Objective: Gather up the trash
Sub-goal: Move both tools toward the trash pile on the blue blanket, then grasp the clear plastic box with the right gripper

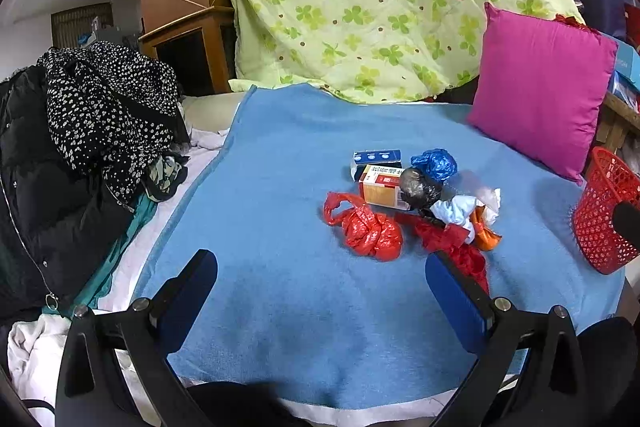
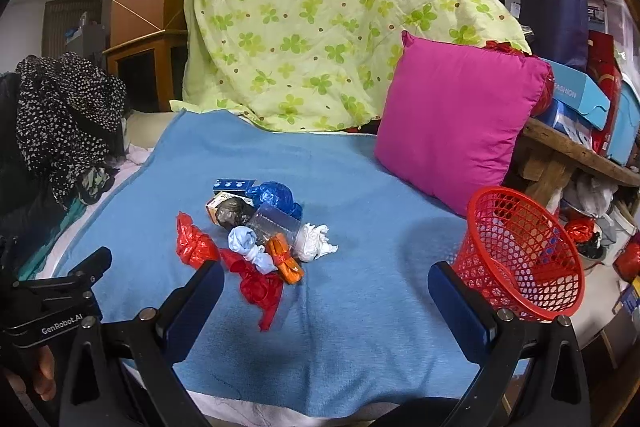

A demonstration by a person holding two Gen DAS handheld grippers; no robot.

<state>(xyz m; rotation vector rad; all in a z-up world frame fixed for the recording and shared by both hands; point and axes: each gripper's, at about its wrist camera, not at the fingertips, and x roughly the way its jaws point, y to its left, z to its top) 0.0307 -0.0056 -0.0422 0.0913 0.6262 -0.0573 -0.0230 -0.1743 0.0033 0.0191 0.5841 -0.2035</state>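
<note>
A pile of trash lies on the blue blanket (image 1: 280, 187): a knotted red plastic bag (image 1: 370, 231), a second red bag (image 2: 256, 285), a blue bag (image 1: 435, 163), a black bag (image 1: 418, 187), an orange-white box (image 1: 380, 189), a blue box (image 1: 376, 157), white paper (image 2: 316, 241), a light blue wad (image 2: 246, 243), an orange wrapper (image 2: 284, 259). A red mesh basket (image 2: 520, 251) stands at the blanket's right edge. My left gripper (image 1: 320, 267) is open and empty, short of the pile. My right gripper (image 2: 326, 279) is open and empty, between pile and basket.
A magenta pillow (image 2: 452, 131) leans behind the basket. A green clover quilt (image 2: 320, 27) drapes at the back. Dark clothes (image 1: 80, 131) are heaped on the left. Boxes and bags (image 2: 580, 95) crowd a wooden shelf on the right. The left gripper shows in the right wrist view (image 2: 56, 303).
</note>
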